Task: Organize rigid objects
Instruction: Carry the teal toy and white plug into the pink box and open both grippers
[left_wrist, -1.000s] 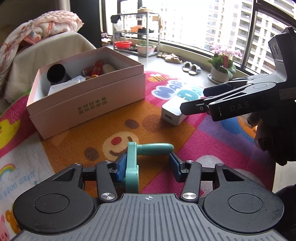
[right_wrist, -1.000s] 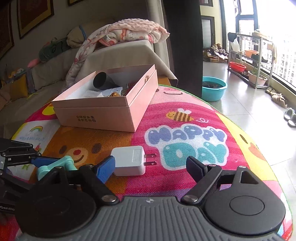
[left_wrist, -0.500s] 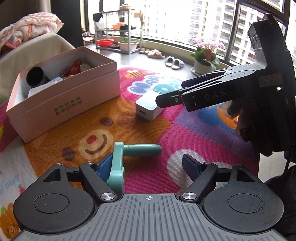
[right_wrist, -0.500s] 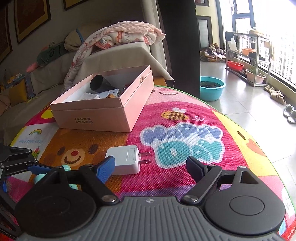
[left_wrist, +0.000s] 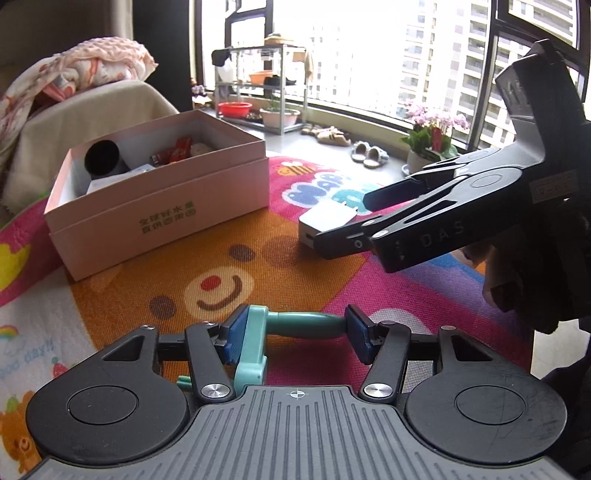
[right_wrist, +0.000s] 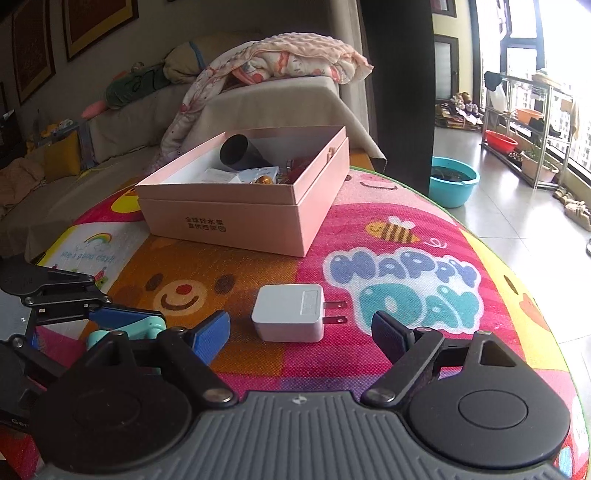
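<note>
On the play mat (right_wrist: 424, 229), near its front edge, my left gripper (left_wrist: 293, 334) has a teal handle tool (left_wrist: 258, 339) between its blue pads. Jaws are closing at this moment; the left pad sits against the tool's flat upright part, the right pad at the tip of its round grip. I cannot tell if the pinch is firm yet. The tool lies low at the mat.

My right gripper (right_wrist: 299, 332) hangs with jaws spread wide and nothing held. A white charger (right_wrist: 288, 312) lies flat on the mat just ahead of its fingertips, apart from both pads, prongs pointing toward the right edge and the "HAPPY DAY" lettering.

Farther back on the mat stands an open pink box (right_wrist: 236, 218) with green print on its front wall. Inside I see a dark tube (right_wrist: 240, 151) tilted on its side, some white packets and small red items; the details are too small to read.
</note>
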